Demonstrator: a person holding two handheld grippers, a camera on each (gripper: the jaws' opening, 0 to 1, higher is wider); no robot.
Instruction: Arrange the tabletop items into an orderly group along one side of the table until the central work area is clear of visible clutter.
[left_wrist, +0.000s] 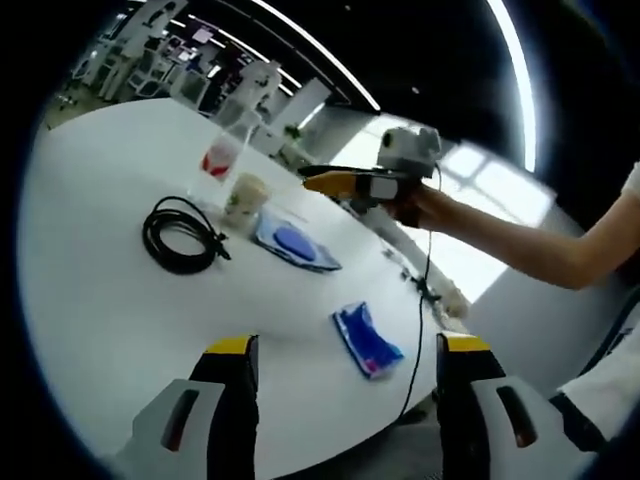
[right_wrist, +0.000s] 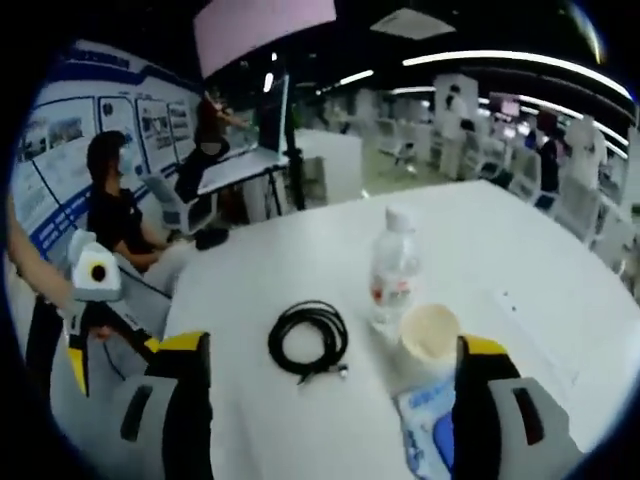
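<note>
Ceiling light strips (left_wrist: 520, 70) glare overhead; the white desk (left_wrist: 90, 260) is evenly bright with faint shadows. Both fisheye views are soft, curving strongly toward their edges.

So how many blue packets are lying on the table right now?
2. One blue packet lies near the table edge, apart from the rest. The other blue packet lies beside the paper cup, next to the bottle and cable coil. None looks hidden.

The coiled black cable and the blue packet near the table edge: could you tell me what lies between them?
In the left gripper view, only bare white table lies between the cable and the packet.
</note>
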